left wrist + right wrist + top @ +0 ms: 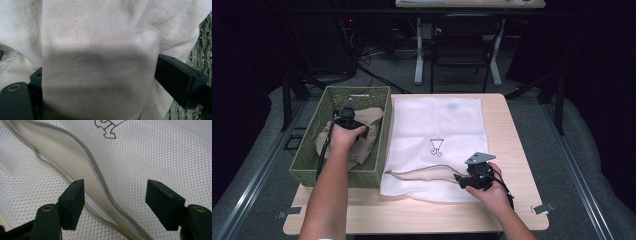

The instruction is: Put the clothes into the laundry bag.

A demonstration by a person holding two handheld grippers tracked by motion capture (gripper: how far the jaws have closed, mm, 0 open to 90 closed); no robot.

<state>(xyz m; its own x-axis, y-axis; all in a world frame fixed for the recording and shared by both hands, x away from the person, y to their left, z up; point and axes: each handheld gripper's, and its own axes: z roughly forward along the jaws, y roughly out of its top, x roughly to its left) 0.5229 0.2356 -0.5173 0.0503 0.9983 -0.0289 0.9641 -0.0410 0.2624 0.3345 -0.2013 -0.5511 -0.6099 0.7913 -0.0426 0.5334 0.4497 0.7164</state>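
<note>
A crumpled beige cloth (368, 145) lies in the green woven basket (307, 161) on the table's left. My left gripper (348, 106) points down into the basket over that cloth. In the left gripper view its jaws stand wide, open (98, 70), with a stitched fold of the cloth (105, 30) lying between them. A white mesh bag (437, 120) is spread flat at the table's middle. My right gripper (458, 179) rests at its near edge, open (115, 192), and the bag's parted zip (95, 167) runs between the jaws.
The basket's woven wall (202, 45) shows at the cloth's right. A small brown emblem (436, 146) marks the bag. Bare wooden table (507, 130) runs right of the bag. A dark chair (464, 40) stands beyond the table. A metal clip (543, 208) sits at the front right edge.
</note>
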